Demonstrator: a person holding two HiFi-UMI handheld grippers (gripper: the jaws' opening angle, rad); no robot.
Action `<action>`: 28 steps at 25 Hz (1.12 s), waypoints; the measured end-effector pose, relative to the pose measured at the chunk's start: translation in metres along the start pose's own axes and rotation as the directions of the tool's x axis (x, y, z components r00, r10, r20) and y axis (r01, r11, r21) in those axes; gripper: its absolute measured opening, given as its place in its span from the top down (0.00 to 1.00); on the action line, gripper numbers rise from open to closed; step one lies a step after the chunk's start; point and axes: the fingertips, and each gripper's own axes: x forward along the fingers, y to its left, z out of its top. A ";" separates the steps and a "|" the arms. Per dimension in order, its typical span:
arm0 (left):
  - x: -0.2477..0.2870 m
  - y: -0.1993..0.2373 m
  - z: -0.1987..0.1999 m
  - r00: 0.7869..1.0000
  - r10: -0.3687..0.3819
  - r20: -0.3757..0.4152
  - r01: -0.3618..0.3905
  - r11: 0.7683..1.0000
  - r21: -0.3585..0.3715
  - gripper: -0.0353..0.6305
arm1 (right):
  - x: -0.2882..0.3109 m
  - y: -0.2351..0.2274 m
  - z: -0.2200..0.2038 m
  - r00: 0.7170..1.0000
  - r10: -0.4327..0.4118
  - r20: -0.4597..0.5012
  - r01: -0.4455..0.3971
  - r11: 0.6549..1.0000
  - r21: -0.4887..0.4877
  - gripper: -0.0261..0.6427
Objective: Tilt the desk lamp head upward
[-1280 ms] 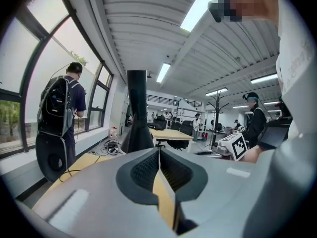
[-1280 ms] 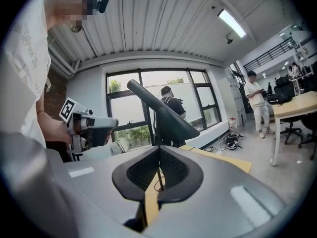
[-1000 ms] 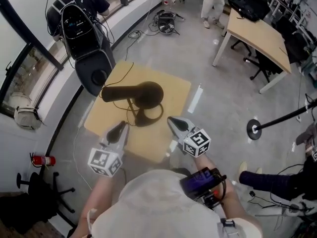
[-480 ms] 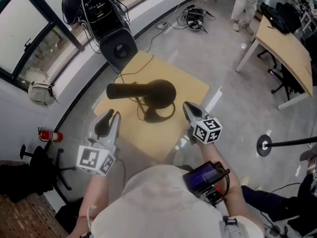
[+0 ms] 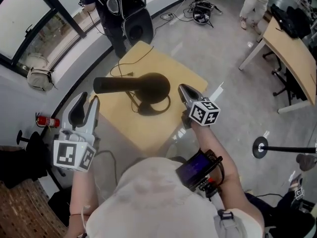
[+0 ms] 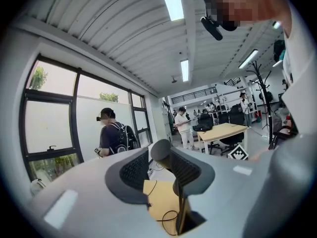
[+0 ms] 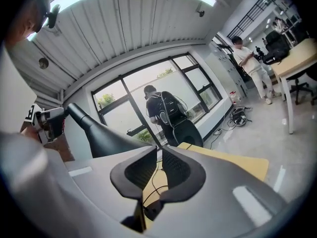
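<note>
A black desk lamp stands on a small light-wood table (image 5: 148, 133). Its long head (image 5: 131, 85) lies level and points left over its ring base (image 5: 154, 106). My left gripper (image 5: 81, 108) hovers off the table's left edge, just short of the head's tip. Its jaws are opening with nothing between them; the head's round end (image 6: 159, 151) shows beyond their gap (image 6: 158, 170). My right gripper (image 5: 185, 94) is close beside the lamp's right side. Its jaws (image 7: 159, 165) are opening slightly and hold nothing. The lamp head (image 7: 96, 130) rises to their left.
A person with a backpack (image 5: 116, 4) stands beyond the table's far corner beside a black round-faced case (image 5: 137, 28). The lamp's cable (image 5: 124, 66) runs off the back. A fire extinguisher (image 5: 44, 120) lies left; a desk (image 5: 292, 38) and stand base (image 5: 260, 147) are right.
My left gripper has moved left, off the table, and its jaws have spread apart. The right gripper has stayed near the lamp and parted slightly. The person with the backpack has shifted.
</note>
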 end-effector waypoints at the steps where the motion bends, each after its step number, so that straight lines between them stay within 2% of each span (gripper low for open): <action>1: 0.001 -0.001 0.006 1.000 0.008 0.007 -0.009 1.000 0.019 0.75 | 0.004 -0.002 0.000 1.000 0.013 -0.006 -0.012 1.000 0.021 0.89; 4: 0.003 -0.006 0.023 1.000 0.015 0.026 -0.017 0.996 0.088 0.74 | 0.017 -0.002 -0.004 0.998 0.061 -0.024 -0.058 0.991 0.117 0.85; 6: 0.007 -0.011 0.029 1.000 -0.009 0.023 0.007 0.993 0.114 0.73 | 0.026 -0.001 -0.006 0.995 0.098 -0.025 -0.091 0.976 0.198 0.82; 10: 0.017 -0.020 0.028 0.999 -0.044 -0.009 0.045 0.990 0.135 0.71 | 0.040 0.010 -0.005 0.981 0.194 0.002 -0.182 0.918 0.351 0.71; 12: 0.020 -0.022 0.028 0.999 -0.047 -0.019 0.049 0.989 0.140 0.69 | 0.045 0.017 -0.005 0.973 0.230 0.004 -0.212 0.894 0.396 0.67; 18: 0.025 -0.018 0.023 0.998 -0.038 -0.057 0.047 0.985 0.165 0.66 | 0.054 0.023 -0.005 0.965 0.262 0.010 -0.235 0.849 0.474 0.67; 25: 0.039 -0.025 0.015 0.994 -0.045 -0.104 0.064 0.980 0.190 0.66 | 0.061 0.032 0.003 0.943 0.326 0.058 -0.288 0.718 0.633 0.69; 28: 0.044 -0.029 0.013 0.995 -0.036 -0.093 0.057 0.970 0.235 0.66 | 0.063 0.034 0.008 0.939 0.332 0.093 -0.310 0.693 0.652 0.69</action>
